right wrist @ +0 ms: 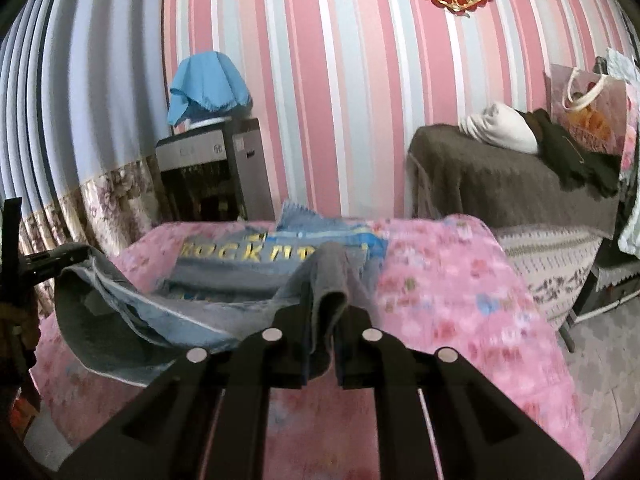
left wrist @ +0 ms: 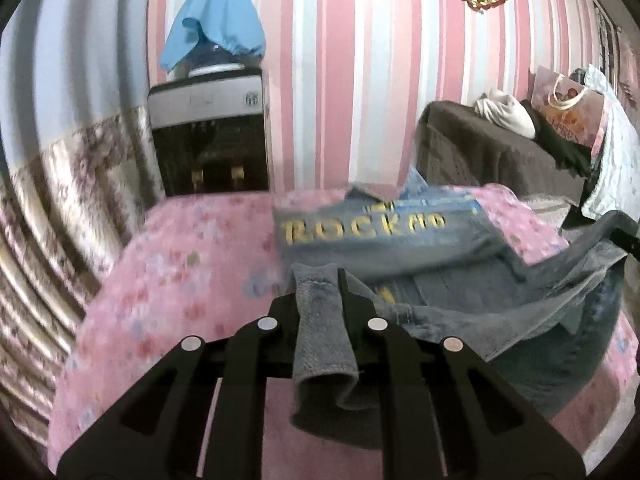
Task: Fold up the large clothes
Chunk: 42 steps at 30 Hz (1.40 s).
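my left tongs [left wrist: 318, 280]: matte black, angular linkage arms with slotted cut-outs | four round silver pivot pins | my right tongs [right wrist: 324, 292]: same black build, four silver pins

Soft, even indoor light fills both views, with no glare or hard shadows. Motion blur smears the pink floral bedspread [left wrist: 192, 264] and the gold lettering on the grey-blue denim garment [right wrist: 248, 256]. Fisheye distortion bends the pink striped wallpaper [right wrist: 320, 100] near dark corners.

garment [left wrist: 404, 248]: soft grey-blue cloth, matt, gold lettering
bedcover [left wrist: 192, 280]: pink floral cloth, matt
left gripper [left wrist: 320, 280]: black matt plastic
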Tool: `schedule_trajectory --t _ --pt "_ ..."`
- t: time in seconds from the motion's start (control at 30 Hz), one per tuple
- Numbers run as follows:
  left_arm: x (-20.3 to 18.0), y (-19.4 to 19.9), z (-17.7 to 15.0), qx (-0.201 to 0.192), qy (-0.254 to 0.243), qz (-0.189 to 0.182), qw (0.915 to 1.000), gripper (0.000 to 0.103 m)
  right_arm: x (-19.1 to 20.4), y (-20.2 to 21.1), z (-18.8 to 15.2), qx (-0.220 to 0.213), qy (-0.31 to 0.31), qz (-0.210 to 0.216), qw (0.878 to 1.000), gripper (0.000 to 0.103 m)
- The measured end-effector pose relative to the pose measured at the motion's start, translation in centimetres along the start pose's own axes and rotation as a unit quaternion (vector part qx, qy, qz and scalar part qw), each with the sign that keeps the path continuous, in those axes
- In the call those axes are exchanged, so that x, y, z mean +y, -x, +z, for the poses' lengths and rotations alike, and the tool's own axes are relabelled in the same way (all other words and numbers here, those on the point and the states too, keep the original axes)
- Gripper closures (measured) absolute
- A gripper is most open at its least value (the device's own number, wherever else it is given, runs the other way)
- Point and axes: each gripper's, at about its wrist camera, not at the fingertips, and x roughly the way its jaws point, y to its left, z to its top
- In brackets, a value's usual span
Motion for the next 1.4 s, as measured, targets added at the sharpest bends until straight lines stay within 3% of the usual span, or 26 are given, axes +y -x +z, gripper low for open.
schedule_trajectory --t 0.23,0.43,0.63,0.83,0.9,0.93,0.97,1.0,1.03,1.13,1.2,1.27,1.4 --pt "0.4 -4.0 4.4 -0.002 0.004 0.002 1.0000 0.092 0.1 -3.0 3.9 -0.019 0.015 -0.009 1.000 0.095" --pt "0.4 -7.0 5.6 0.005 0.016 0.025 0.9995 0.092 -0.3 -5.4 5.1 -0.022 0.012 -0.014 1.000 0.095" --pt "0.1 -10.2 7.7 0.003 0.015 0.038 0.9992 0.092 -1.7 -10.0 7.5 -0.021 0.006 -0.020 1.000 0.095" --pt "0.7 -16.7 12.9 0.003 0.014 0.055 0.9984 0.091 -3.9 -17.0 11.0 -0.008 -0.026 -0.015 1.000 0.095" --pt "1.4 -20.0 14.7 0.000 0.021 0.060 0.9980 0.078 -4.7 -21.1 12.5 0.005 -0.026 -0.032 0.999 0.092" --pt "1.7 -22.3 15.5 0.003 0.009 0.085 0.9963 0.072 -5.5 -24.3 13.1 0.032 -0.032 -0.047 0.998 0.086" --pt "1.8 -23.8 15.9 -0.003 -0.002 0.118 0.9930 0.054 -6.1 -26.5 13.3 0.057 -0.039 -0.060 0.996 0.068" --pt "2.6 -25.8 16.3 0.001 0.001 0.143 0.9897 0.028 -6.8 -28.3 13.4 0.070 -0.051 -0.075 0.993 0.041" --pt "3.2 -26.8 16.5 0.015 0.012 0.148 0.9887 0.022 -7.3 -29.7 13.4 0.080 -0.064 -0.094 0.990 0.033" --pt "4.6 -27.7 16.1 0.032 0.020 0.169 0.9849 0.018 -7.6 -30.7 13.2 0.085 -0.077 -0.101 0.988 0.031" --pt "4.9 -26.6 15.0 0.024 0.015 0.179 0.9834 0.006 -6.9 -29.2 12.6 0.067 -0.063 -0.081 0.992 0.022" --pt "5.0 -25.4 13.7 0.023 0.012 0.173 0.9846 0.003 -6.3 -28.1 11.7 0.064 -0.039 -0.073 0.995 0.019" --pt "4.2 -24.0 10.3 0.040 -0.007 0.150 0.9878 0.003 -6.5 -27.8 8.6 0.107 0.007 -0.088 0.990 0.018"
